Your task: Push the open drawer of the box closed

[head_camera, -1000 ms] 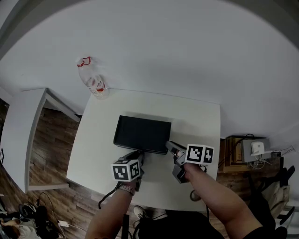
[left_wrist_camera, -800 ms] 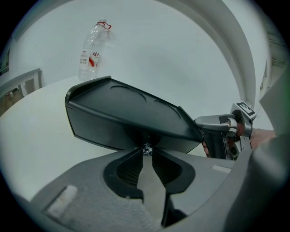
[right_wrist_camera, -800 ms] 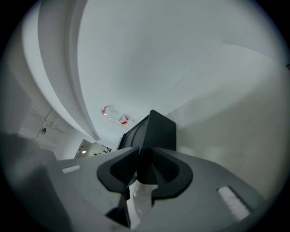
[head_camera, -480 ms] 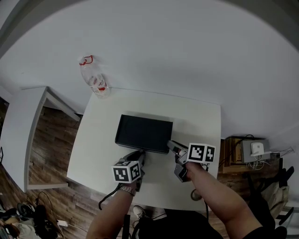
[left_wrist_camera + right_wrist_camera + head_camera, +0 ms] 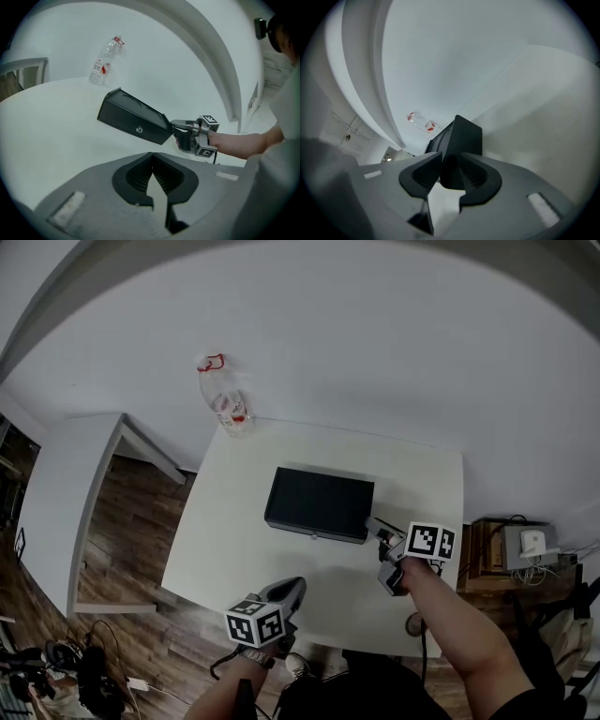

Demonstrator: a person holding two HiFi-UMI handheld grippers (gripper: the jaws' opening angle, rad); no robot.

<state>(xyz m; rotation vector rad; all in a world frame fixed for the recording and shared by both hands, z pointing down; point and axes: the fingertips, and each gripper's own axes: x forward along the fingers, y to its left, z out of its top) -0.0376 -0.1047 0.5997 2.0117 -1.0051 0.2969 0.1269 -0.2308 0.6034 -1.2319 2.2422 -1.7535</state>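
The black box [image 5: 319, 504] lies in the middle of the white table [image 5: 412, 474]. Its drawer front with a small knob [image 5: 139, 130] looks flush with the box [image 5: 133, 123]. My left gripper [image 5: 292, 585] hangs near the table's front edge, apart from the box. Its jaws have just been closing and now stand shut on nothing [image 5: 151, 161]. My right gripper [image 5: 375, 526] stays at the box's front right corner. Its jaws have just been opening, and the box's corner [image 5: 461, 136] stands between the open fingers of the right gripper [image 5: 449, 176].
A clear plastic bottle [image 5: 227, 401] with a red label stands at the table's far left corner. A low white side table [image 5: 70, 493] is to the left over wooden floor. A stand with small devices and cables [image 5: 525, 545] is to the right.
My left gripper has drawn back from the box's front toward the table's near edge and lifted a little. The right gripper has stayed at the box's corner.
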